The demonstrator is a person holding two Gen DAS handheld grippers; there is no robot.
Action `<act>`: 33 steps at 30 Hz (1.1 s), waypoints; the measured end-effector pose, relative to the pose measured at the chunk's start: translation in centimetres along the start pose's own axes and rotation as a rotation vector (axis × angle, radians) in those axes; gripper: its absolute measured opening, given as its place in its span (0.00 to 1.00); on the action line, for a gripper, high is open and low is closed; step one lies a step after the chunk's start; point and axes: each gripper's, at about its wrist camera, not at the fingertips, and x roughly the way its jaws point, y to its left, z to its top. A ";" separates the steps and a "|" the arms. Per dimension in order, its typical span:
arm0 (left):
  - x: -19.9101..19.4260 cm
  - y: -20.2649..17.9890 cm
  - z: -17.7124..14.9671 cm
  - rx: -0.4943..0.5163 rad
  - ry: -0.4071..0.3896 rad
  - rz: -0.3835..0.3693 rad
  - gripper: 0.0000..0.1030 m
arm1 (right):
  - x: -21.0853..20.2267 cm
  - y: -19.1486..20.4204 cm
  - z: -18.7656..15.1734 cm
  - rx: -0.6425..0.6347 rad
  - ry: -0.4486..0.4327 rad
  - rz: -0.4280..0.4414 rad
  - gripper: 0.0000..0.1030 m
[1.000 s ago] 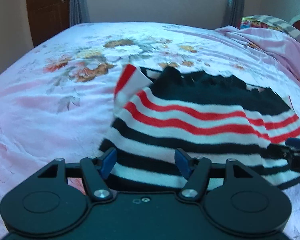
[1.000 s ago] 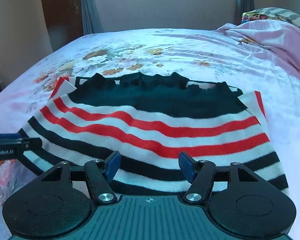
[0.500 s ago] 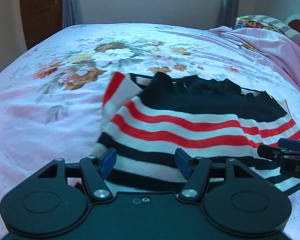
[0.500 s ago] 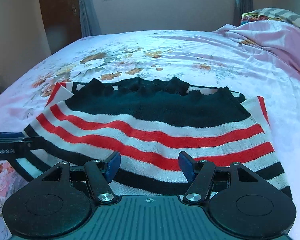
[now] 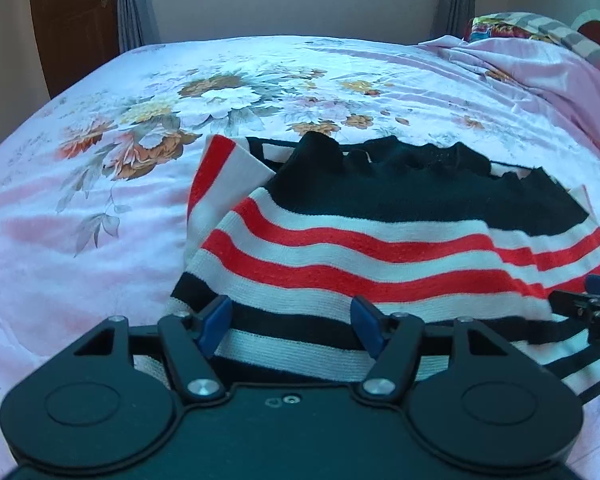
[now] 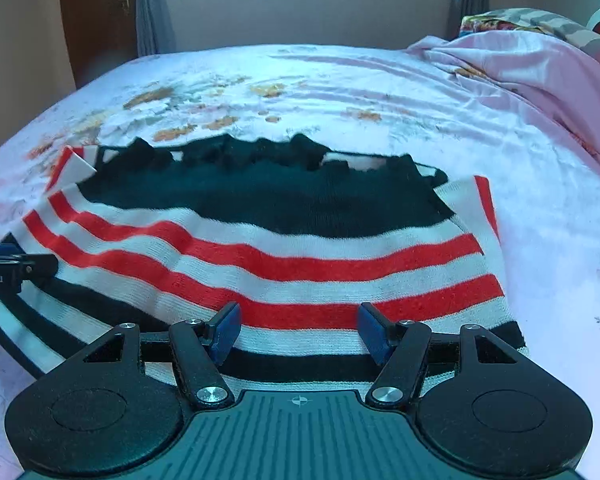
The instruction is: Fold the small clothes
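I find the sweater (image 6: 284, 248) lying on the bed (image 5: 100, 216), striped panel nearest me, black part beyond it. Over the last second both grippers have crept forward over its near hem: in each wrist view more of the lower black and white bands has slipped beneath the fingers. The left gripper (image 5: 290, 326) has its jaws spread, cloth passing under them but not pinched. The right gripper (image 6: 300, 330) is likewise spread over the hem, gripping nothing. The sweater itself has not shifted or lifted. I judge the fold not yet begun; both grippers look to be lining up for a hem grasp.
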 end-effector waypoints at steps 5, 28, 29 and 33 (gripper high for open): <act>-1.1 0.6 0.7 0.010 -0.035 0.033 0.62 | -0.9 0.4 0.4 0.017 -0.029 0.045 0.62; 2.4 9.6 0.7 -0.206 0.075 -0.028 0.80 | -0.2 2.2 1.3 0.002 -0.032 0.094 0.62; 2.7 9.9 0.5 -0.229 0.079 -0.063 0.80 | -0.1 2.2 1.2 0.002 -0.030 0.094 0.62; 4.0 10.1 0.1 -0.271 0.084 -0.161 0.79 | 0.2 2.1 0.9 0.005 -0.023 0.103 0.62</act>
